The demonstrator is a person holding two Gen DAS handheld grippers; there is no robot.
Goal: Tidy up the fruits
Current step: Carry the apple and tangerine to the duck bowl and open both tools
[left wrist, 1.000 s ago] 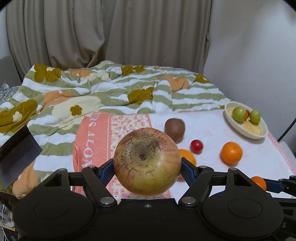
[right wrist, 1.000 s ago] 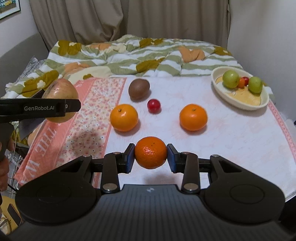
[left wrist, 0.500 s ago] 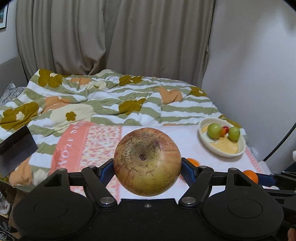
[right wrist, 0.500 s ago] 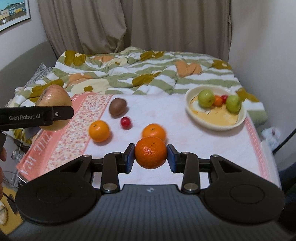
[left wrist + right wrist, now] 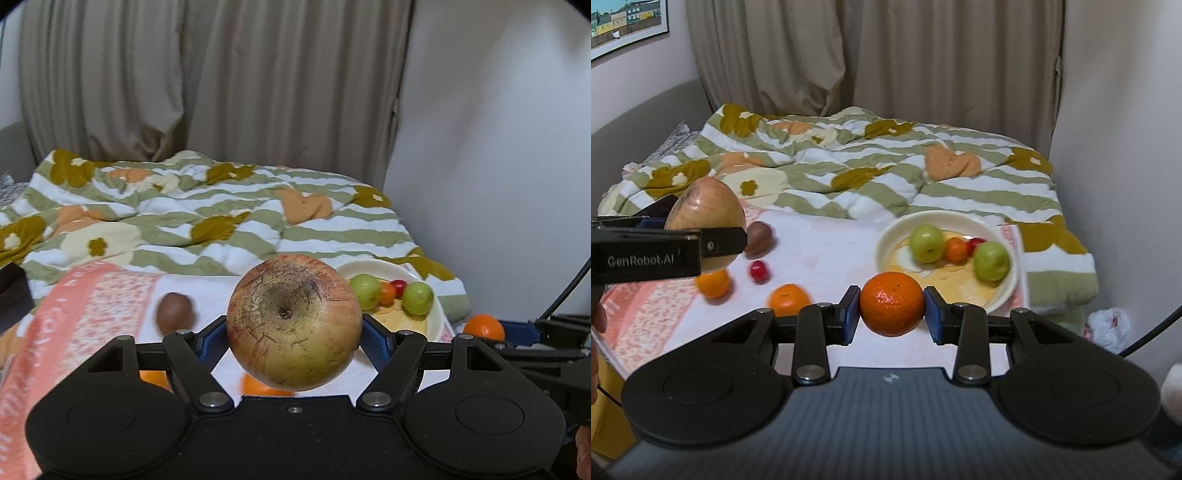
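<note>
Fruits lie spread over a white cloth (image 5: 827,251) with a pink floral border, and two of them are held off it. The left gripper (image 5: 293,338) clamps a large apple (image 5: 293,321), its blue pads pressed to either side; the skin is dull yellow-green flushed with red and webbed with fine brown cracks around the dark hollow facing the camera. The right gripper (image 5: 892,314) is closed on a round mandarin (image 5: 892,303) with glossy, pitted orange peel, held in the air just in front of the bowl.

The bowl (image 5: 945,219) is shallow, round and cream-coloured, with a smooth glazed look and a yellowish inside. In it sit two smooth green apples (image 5: 927,243), one at the left and one at the right, with a small orange fruit (image 5: 956,249) and a small red fruit (image 5: 977,242) between them, all close together.

On the cloth to the left of the bowl lie a brown, matt, egg-shaped kiwi (image 5: 759,236), a small shiny red fruit (image 5: 759,269) and two loose oranges (image 5: 788,299), all blurred. They lie well apart from the bowl.

Behind the cloth a rumpled quilt (image 5: 871,166) with green and white stripes and mustard flowers covers the bed, and beige curtains (image 5: 849,55) hang in soft folds beyond it. A framed picture (image 5: 624,22) hangs on the wall at the upper left.
</note>
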